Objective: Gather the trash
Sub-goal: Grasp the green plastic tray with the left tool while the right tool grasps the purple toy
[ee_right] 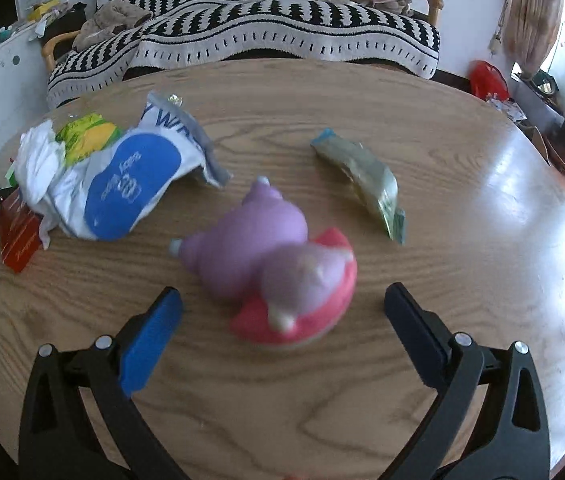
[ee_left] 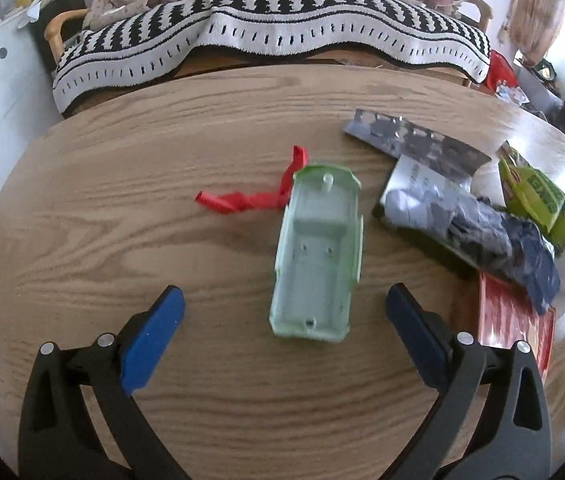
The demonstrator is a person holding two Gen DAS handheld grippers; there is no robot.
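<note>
In the left wrist view, the left gripper hangs over the wooden table with its blue pads spread wide and nothing between them. Left of centre lies a red scrap, twisted, its right end touching the far left corner of a pale green plastic tray. The tray lies lengthwise, open side up, its near end between the fingertips but clear of both. To the right sits a pile of trash: a silver blister strip at the far side, a crumpled grey wrapper lying over a flat packet, a green carton further right, and a red box nearest. A striped blanket covers the sofa beyond the table

In the right wrist view, the right gripper is also spread wide, gripping nothing. At the far left a red box lies under crumpled white paper, with a yellow-green wrapper just beyond it. Beside them lies a white and blue bag. In the middle a purple and pink plush toy lies on its side, blurred, just beyond the fingertips. Further right and farther off, apart from the toy, lies a greenish gold wrapper
</note>
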